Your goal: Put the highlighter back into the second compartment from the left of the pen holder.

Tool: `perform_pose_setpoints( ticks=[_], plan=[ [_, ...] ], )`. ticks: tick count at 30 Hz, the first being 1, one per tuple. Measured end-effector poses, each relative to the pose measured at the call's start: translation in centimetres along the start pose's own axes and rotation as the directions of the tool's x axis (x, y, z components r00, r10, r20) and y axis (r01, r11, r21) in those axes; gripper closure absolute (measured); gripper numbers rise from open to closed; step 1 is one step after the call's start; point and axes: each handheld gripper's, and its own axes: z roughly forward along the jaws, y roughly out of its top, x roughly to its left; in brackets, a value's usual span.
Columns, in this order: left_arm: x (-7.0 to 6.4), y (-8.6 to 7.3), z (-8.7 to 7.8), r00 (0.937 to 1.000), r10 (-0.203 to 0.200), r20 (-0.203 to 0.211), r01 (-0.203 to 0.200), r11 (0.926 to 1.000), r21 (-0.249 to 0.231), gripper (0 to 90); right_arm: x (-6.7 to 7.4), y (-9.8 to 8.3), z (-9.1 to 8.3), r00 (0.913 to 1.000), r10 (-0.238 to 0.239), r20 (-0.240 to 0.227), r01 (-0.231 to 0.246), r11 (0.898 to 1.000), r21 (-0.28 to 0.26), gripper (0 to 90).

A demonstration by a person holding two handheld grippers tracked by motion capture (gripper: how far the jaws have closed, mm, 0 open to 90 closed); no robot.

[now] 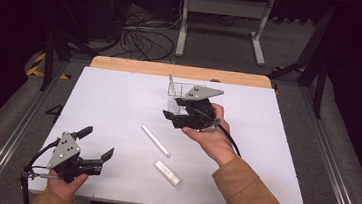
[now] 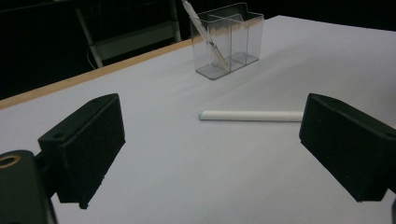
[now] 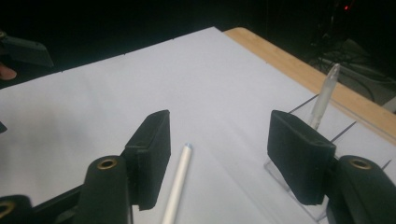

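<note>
Two grippers are over the white table (image 1: 119, 96). The right gripper (image 1: 172, 119) hovers just beside the clear plastic holder (image 1: 179, 98), which stands near the far edge of the table; its jaws are partly apart with nothing clamped between them. In the right gripper view the white pen (image 3: 177, 184) lies on the table surface below the gap between the jaws, untouched, and the holder's clear wall sits behind the right-hand jaw. One translucent pen (image 3: 323, 96) already stands tilted in the holder's near compartment. The left gripper (image 1: 98, 146) is held low near the front left corner of the table, jaws wide apart and empty, well apart from the holder. A small white capped tube (image 1: 167, 173) lies on the table near the white pen, between the two hands.
</note>
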Motion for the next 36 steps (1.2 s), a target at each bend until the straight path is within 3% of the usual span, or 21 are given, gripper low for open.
perform_pose_setpoints(
  ticks=[8, 10, 19, 23, 27, 36],
  plan=[
    [0.0, -0.1, -0.1, 1.0000, -0.002, -0.005, 0.002, 1.0000, 0.002, 7.4, 0.7, -0.1, 1.4, 0.9990, 0.008, -0.044, -0.004, 0.996, 0.092, 46.0],
    [0.0, 0.0, -0.1, 1.0000, 0.002, -0.005, -0.002, 1.0000, 0.001, 7.4, 0.8, -0.2, 1.9, 0.9984, 0.029, -0.049, -0.022, 0.991, 0.135, 44.9],
    [0.0, -0.1, -0.1, 1.0000, -0.002, -0.007, 0.002, 1.0000, 0.003, 7.4, 1.2, -0.4, 3.4, 0.9983, 0.029, -0.051, -0.016, 0.973, 0.229, 44.8],
    [0.0, -0.1, -0.1, 1.0000, -0.004, -0.007, 0.004, 1.0000, 0.003, 7.4, 1.3, -0.6, 4.3, 0.9957, 0.071, -0.060, -0.052, 0.959, 0.278, 43.2],
    [0.1, -0.1, -0.1, 1.0000, -0.003, -0.005, 0.003, 1.0000, 0.004, 7.4, 1.5, -0.8, 5.1, 0.9963, 0.066, -0.055, -0.046, 0.948, 0.315, 43.2],
    [0.1, -0.1, -0.1, 1.0000, -0.003, -0.006, 0.003, 1.0000, 0.005, 7.4, 2.1, -1.3, 7.4, 0.9934, 0.101, -0.054, -0.069, 0.903, 0.424, 44.4]
  ],
)
